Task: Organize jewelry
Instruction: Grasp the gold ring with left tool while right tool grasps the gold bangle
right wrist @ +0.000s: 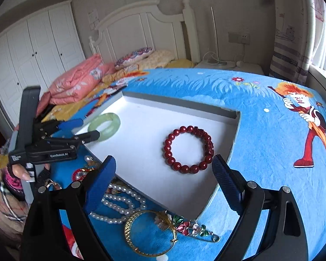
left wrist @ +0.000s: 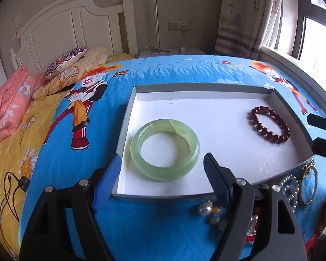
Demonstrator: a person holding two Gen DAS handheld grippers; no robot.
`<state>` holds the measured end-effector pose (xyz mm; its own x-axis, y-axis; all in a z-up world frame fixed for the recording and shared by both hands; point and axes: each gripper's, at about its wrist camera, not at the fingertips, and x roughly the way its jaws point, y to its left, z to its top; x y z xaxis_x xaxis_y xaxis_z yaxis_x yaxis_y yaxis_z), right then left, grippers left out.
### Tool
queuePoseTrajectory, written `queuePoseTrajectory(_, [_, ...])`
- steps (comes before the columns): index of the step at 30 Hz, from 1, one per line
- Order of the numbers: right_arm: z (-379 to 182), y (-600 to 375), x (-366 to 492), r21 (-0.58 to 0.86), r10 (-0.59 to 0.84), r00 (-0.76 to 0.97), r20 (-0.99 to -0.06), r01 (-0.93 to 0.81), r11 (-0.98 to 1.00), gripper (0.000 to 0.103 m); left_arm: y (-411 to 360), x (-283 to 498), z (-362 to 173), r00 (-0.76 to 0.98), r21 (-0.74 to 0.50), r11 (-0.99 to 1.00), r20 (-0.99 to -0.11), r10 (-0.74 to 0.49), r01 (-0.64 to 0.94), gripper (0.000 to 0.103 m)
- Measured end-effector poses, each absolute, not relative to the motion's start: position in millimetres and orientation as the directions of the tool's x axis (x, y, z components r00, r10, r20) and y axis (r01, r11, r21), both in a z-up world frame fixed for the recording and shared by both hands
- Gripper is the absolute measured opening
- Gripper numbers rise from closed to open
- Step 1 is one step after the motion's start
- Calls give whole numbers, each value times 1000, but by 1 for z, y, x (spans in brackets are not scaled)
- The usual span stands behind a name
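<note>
A shallow white tray (left wrist: 206, 113) (right wrist: 141, 126) lies on the blue bedspread. In it lie a green jade bangle (left wrist: 165, 150) (right wrist: 105, 122) and a dark red bead bracelet (left wrist: 269, 125) (right wrist: 189, 150). My left gripper (left wrist: 163, 165) (right wrist: 89, 128) is open and empty, its fingers either side of the bangle, just short of it. My right gripper (right wrist: 164, 167) (left wrist: 315, 130) is open and empty, just short of the red bracelet. Outside the tray's near edge lie a white pearl necklace (right wrist: 119, 202), a gold bangle (right wrist: 150, 232), a flower brooch (right wrist: 184, 226) and a pearl charm piece (left wrist: 208, 211).
A folded pink quilt (left wrist: 8, 104) (right wrist: 76, 82) and pillows (left wrist: 65, 63) lie near the white headboard (left wrist: 65, 28). A black cable (left wrist: 15, 187) lies on the yellow sheet at left. A window is at right, a white wardrobe (right wrist: 32, 50) at far left.
</note>
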<state>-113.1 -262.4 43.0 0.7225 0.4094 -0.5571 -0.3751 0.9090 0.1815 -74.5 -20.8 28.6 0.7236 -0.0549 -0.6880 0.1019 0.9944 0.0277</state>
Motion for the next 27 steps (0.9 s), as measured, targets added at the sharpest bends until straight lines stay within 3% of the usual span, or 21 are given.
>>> queuePoseTrajectory(4, [59, -281, -149, 189, 414, 767, -490, -370, 910, 90, -15, -111, 44, 798, 75, 996, -603, 12, 41, 93])
queuePoseTrajectory(8, [56, -292, -179, 175, 382, 789, -480, -341, 924, 96, -11, -149, 56, 844, 55, 998, -537, -8, 44, 101])
queuePoseTrajectory(11, [47, -293, -198, 141, 325, 812, -485, -294, 945, 98, -12, -174, 60, 866, 57, 997, -500, -14, 49, 101])
queuePoseTrajectory(15, [30, -286, -203, 61, 219, 811, -542, -222, 973, 98, -17, -203, 53, 860, 61, 996, -509, -26, 66, 101])
queuePoseTrajectory(24, [6, -271, -196, 168, 297, 746, -596, -246, 955, 97, -23, -237, 16, 808, 15, 993, -582, -85, 116, 101])
queuePoseTrajectory(27, [1, -269, -194, 206, 320, 723, -612, -246, 947, 88, -17, -236, 8, 793, -30, 993, -599, -110, 115, 101])
